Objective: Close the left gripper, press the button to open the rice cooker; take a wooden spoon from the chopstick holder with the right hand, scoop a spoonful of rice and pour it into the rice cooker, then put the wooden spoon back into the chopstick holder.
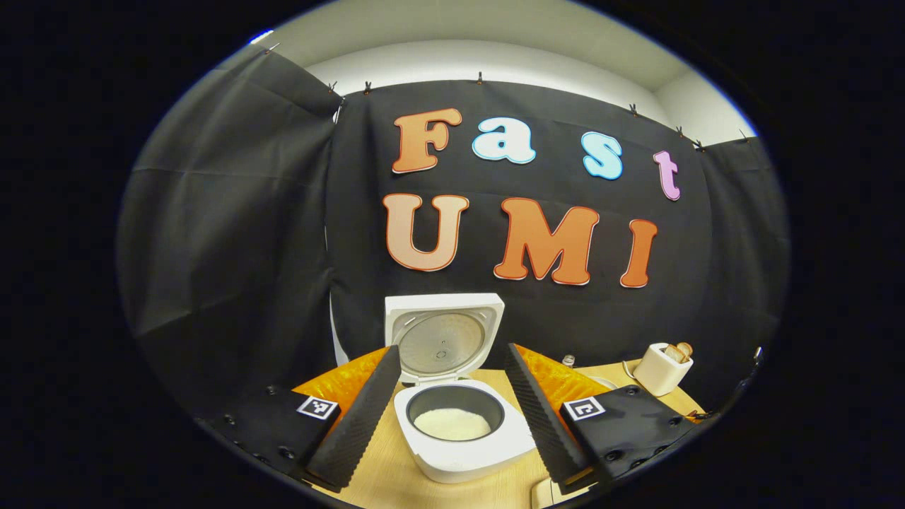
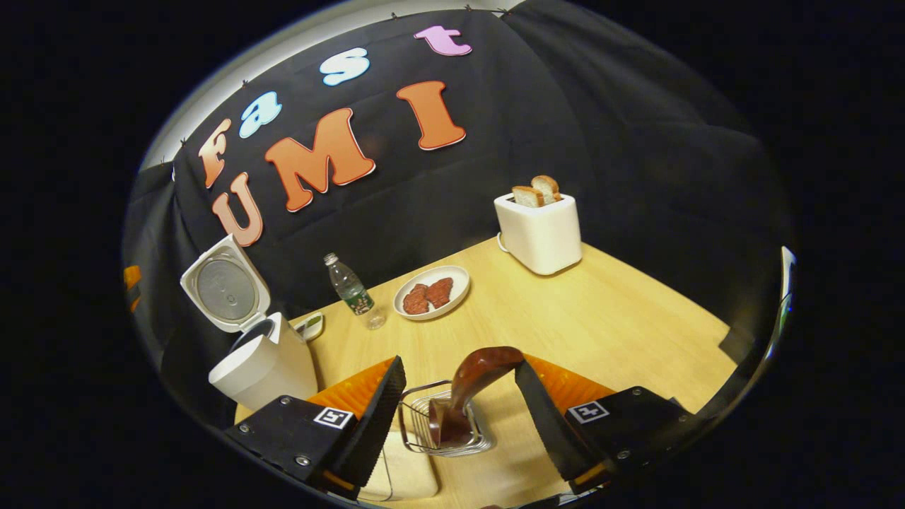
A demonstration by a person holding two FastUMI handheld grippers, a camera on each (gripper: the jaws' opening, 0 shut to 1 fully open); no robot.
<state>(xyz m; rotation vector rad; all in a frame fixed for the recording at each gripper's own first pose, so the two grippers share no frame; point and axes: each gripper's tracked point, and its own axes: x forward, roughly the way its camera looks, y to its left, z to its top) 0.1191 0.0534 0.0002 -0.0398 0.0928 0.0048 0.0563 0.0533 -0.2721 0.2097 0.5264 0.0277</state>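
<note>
We see the wooden spoon (image 2: 466, 389) standing handle-down in the wire chopstick holder (image 2: 442, 428) between the right gripper (image 2: 459, 403)'s wide-open, empty jaws. It looks light, rigid and smooth; we'd grip its neck. Left gripper (image 1: 452, 396) gapes empty before the open rice cooker (image 1: 459, 424).

Chopstick holder (image 2: 442, 424) hides the wooden spoon's (image 2: 470, 385) bowl.

Light even, from overhead; bright on wooden table (image 2: 601, 311), soft short shadows beside toaster (image 2: 541, 230). Black cloth wall (image 1: 233, 212) swallows light. Strong fisheye bending at the rims (straight edges curve). Centre sharp; gripper fingers (image 1: 360, 417) near the lens slightly soft
</note>
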